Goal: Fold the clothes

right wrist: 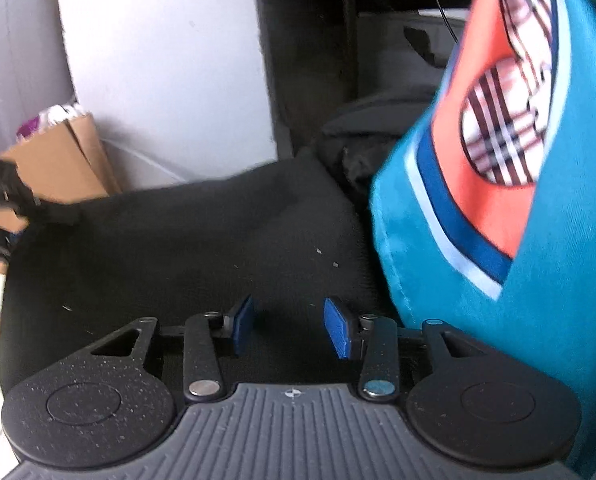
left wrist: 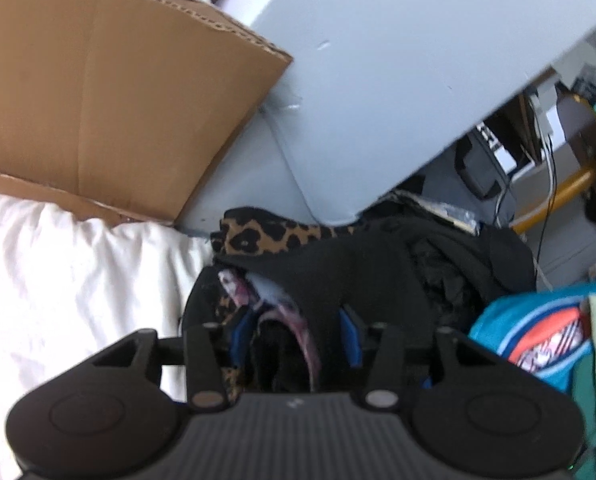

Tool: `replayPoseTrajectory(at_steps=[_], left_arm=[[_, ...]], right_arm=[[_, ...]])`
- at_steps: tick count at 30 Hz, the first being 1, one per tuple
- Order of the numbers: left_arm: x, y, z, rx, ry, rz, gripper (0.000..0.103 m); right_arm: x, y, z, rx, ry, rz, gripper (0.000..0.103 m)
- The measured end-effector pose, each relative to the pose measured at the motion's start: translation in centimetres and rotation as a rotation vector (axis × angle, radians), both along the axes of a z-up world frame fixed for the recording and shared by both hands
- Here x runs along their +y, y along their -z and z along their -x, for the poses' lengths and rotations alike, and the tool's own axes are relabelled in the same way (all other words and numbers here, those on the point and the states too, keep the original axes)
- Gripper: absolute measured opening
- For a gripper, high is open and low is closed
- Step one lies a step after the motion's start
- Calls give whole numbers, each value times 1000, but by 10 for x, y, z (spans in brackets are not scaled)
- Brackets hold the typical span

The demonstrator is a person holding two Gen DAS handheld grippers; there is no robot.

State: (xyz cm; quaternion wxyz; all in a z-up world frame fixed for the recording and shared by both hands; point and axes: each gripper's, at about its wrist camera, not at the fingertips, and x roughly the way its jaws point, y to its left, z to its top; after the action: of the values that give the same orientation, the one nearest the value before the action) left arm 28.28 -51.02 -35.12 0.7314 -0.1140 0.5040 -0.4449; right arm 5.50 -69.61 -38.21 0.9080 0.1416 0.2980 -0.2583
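In the left wrist view my left gripper (left wrist: 293, 336) sits open in a heap of clothes, its blue pads wide apart around bunched black and pink-patterned cloth (left wrist: 293, 320). A black garment (left wrist: 362, 268) and a leopard-print piece (left wrist: 265, 236) lie just beyond. In the right wrist view my right gripper (right wrist: 289, 326) is open and empty, just above a spread black garment (right wrist: 185, 240). A teal garment with an orange plaid-letter print (right wrist: 498, 200) hangs close at its right; it also shows in the left wrist view (left wrist: 538, 340).
A white sheet (left wrist: 57, 280) covers the bed at the left. A cardboard box (left wrist: 97, 92) and a grey panel (left wrist: 378, 80) stand behind the heap. Cables and dark clutter (left wrist: 498, 160) lie at the far right. The left gripper's arm (right wrist: 1, 192) shows at the right view's left edge.
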Motion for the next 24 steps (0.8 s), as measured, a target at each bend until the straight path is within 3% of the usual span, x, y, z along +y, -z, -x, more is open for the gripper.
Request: replayPoseTrajectory(at_steps=[4, 11, 13, 17, 24], left_arm=[[-9, 11, -12, 45, -20, 22, 49], [-8, 21, -32, 154, -104, 125, 47], [-7, 21, -36, 163, -105, 140, 38], [-5, 16, -41, 146, -114, 142, 6], [2, 11, -51, 78, -171, 98, 2]], right_arm=[[-5, 3, 7, 5, 55, -39, 50], [14, -11, 7, -58, 25, -69, 50], [23, -15, 3, -79, 9, -76, 50], [45, -19, -6, -99, -54, -85, 50], [73, -24, -27, -132, -115, -167, 50]])
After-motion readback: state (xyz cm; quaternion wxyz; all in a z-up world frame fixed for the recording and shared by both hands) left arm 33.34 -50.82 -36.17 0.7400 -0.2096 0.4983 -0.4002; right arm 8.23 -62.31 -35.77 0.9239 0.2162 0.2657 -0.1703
